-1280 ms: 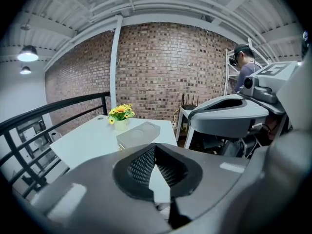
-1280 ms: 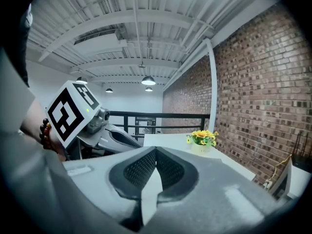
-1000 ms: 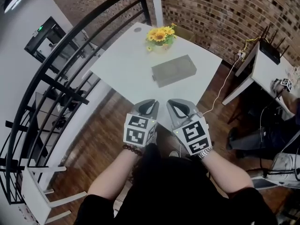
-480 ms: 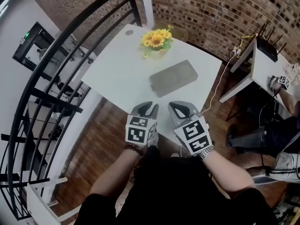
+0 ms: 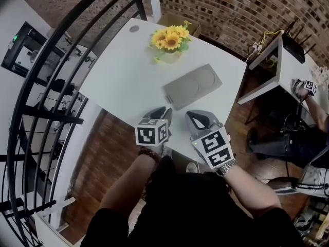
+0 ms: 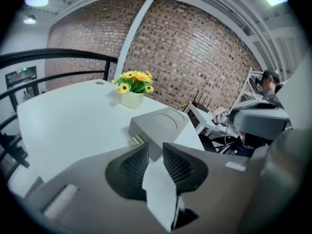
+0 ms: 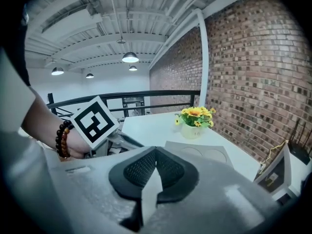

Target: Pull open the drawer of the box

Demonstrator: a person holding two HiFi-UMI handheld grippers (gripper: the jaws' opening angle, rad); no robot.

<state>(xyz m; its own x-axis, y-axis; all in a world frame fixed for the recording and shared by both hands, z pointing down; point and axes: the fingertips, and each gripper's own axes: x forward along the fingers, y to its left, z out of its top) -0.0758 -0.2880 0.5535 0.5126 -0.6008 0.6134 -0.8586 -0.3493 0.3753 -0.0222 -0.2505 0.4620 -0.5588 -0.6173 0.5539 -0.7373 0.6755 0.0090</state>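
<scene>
Head view looks steeply down on the white table; both gripper views skim low across it, all three sharing the box and flowers.

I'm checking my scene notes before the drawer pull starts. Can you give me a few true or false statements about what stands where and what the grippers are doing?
1. The grey box lies on the white table. True.
2. The flower pot stands on top of the box. False: it stands on the table beyond the box, apart from it.
3. The left gripper is clamped on the box. False: its jaws are opening with nothing between them, short of the box.
4. The right gripper has its jaws together, holding nothing. True.
</scene>
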